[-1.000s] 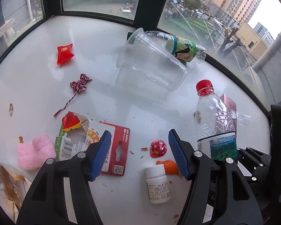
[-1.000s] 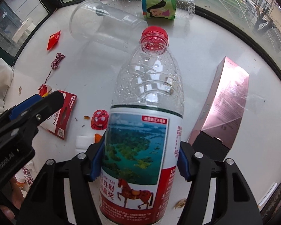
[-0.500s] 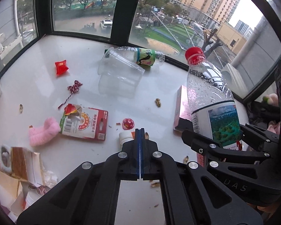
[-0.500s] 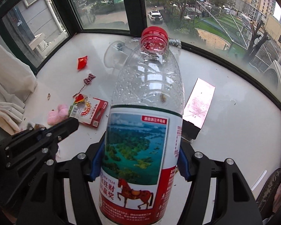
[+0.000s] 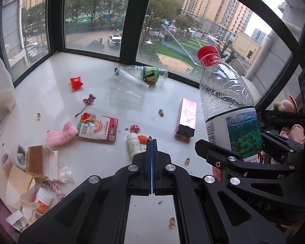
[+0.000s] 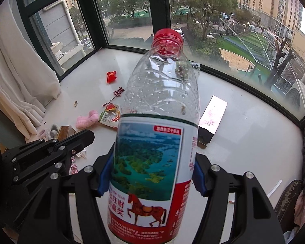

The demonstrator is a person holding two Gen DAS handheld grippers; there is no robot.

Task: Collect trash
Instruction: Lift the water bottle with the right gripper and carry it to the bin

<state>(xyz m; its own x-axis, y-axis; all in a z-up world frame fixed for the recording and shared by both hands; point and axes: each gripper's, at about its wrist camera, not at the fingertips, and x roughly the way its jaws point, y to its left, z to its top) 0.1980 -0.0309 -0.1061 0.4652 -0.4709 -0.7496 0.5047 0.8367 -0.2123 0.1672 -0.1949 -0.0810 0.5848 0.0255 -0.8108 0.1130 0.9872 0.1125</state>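
Plastic bottle (image 6: 154, 122) lifted higher, windowsill (image 6: 244, 122) farther

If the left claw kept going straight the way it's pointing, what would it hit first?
Probably the small white pill bottle or the orange scrap just beyond the shut left claw; depth is unclear. Nothing else seems to lie in between.

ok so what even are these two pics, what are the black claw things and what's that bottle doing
A person holds a two-finger claw in each hand, with a fisheye camera on each one. The left claw is shut on nothing. The right claw grips a water bottle with a red cap. One picture looks along each claw. Below them is a white windowsill strewn with trash: a pink box, a clear plastic cup, a small white pill bottle and a red card package.
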